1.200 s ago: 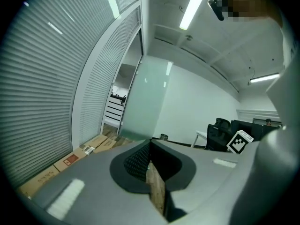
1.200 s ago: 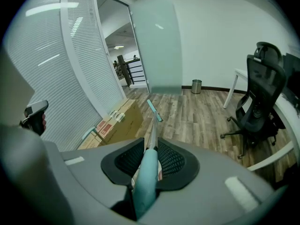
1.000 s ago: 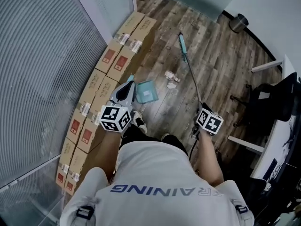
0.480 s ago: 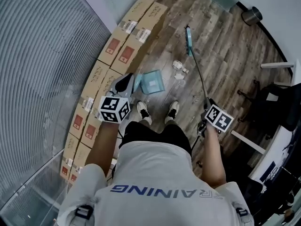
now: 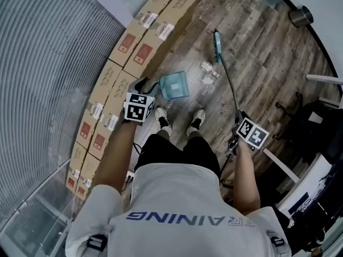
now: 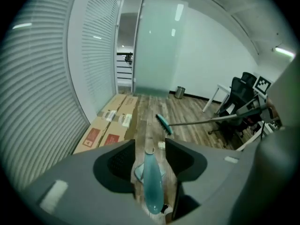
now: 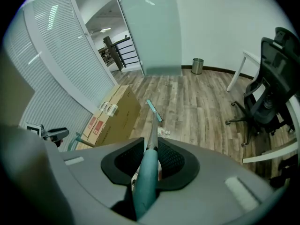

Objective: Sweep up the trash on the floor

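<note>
"What is that person wearing?"

"A white shirt (image 5: 177, 191) with short sleeves. Big dark blue letters (image 5: 187, 216) run across the back. The shorts (image 5: 177, 150) are black, and the shoes (image 5: 161, 120) are white with some black on top."

"And those small black bits by the shoulders?"

"Buckles (image 5: 95, 243)."

"What about the tools?"

"The left gripper (image 6: 150, 145) and the right gripper (image 7: 151, 144) are smooth and grey, with dark bumpy pads inside. Each one has a cube (image 5: 139, 107) with black and white squares."

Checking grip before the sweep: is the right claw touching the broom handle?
Touching. The right gripper view shows the right claw closed on the teal broom handle, pads pressed against both its sides, no gap.
</note>
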The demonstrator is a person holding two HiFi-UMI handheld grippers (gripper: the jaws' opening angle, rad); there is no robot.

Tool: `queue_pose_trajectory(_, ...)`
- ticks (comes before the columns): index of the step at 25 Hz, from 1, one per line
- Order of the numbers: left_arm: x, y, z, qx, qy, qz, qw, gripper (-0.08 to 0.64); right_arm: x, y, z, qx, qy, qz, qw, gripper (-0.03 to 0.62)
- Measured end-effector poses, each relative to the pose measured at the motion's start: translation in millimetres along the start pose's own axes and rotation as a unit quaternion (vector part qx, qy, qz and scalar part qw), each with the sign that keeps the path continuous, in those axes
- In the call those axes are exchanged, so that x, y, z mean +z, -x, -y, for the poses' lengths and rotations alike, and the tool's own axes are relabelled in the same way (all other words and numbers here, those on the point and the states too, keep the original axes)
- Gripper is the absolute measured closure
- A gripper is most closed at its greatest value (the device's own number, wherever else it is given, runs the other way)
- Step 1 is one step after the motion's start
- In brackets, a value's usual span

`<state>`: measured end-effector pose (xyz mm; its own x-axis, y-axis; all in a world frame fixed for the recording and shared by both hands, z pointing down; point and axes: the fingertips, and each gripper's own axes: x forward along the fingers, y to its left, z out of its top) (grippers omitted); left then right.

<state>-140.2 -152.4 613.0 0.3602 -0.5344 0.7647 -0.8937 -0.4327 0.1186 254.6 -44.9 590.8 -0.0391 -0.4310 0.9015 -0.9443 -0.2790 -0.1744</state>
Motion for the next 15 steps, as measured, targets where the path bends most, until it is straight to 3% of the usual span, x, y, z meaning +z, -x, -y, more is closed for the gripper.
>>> queue_pose_trajectory(3,-20.0,-30.8,4.4,-0.002,-0.039,-0.068,0.9969,0.325,4.3,-10.7,6.3,-0.003,0.006,-0.010,1.000,0.488)
queue_pose_trajectory(7,-42.2,-56.7,6.8,0.004,-0.057,-0.121,0.9910,0.355,9.3,-22.7,16.9,-0.009,0.020,-0.025,0.999,0.488)
queue_pose_trajectory(10,-49.9,-66.7,4.9,0.021,-0.052,-0.138,0.9889,0.453,11.7,-31.4,27.2,-0.016,0.028,-0.036,0.999,0.488)
queue_pose_trajectory(15,-55.1,-75.0,4.5,0.021,-0.028,-0.147,0.9885,0.460,10.5,-47.3,47.9,-0.031,0.037,-0.058,0.997,0.488)
